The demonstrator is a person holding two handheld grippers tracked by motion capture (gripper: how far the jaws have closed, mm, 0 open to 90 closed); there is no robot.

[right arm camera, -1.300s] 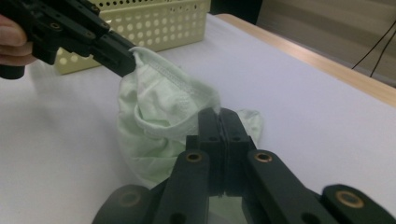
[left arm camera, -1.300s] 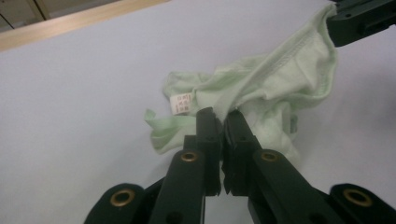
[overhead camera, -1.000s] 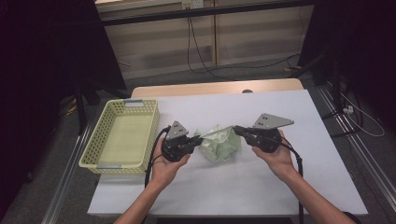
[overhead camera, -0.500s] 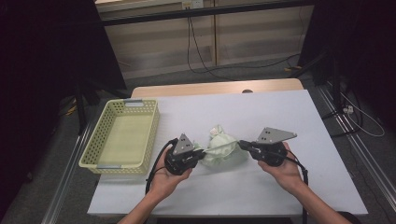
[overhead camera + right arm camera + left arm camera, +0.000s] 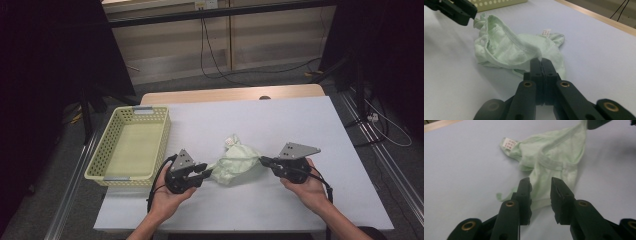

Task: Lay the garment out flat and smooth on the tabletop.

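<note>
Tabletop: left tongs (image 5: 541,187) newly parted

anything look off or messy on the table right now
Only the green garment: it lies crumpled in a heap mid-table, its white label sticking out. The right gripper is pinched shut on one edge; the left gripper, jaws just opened, has the cloth loose between them. The basket sits straight.

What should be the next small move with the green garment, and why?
Probably draw the left gripper back: its jaws have just been opening and stand apart with the cloth loose between them, while the right gripper is shut on the green garment's hem.
</note>
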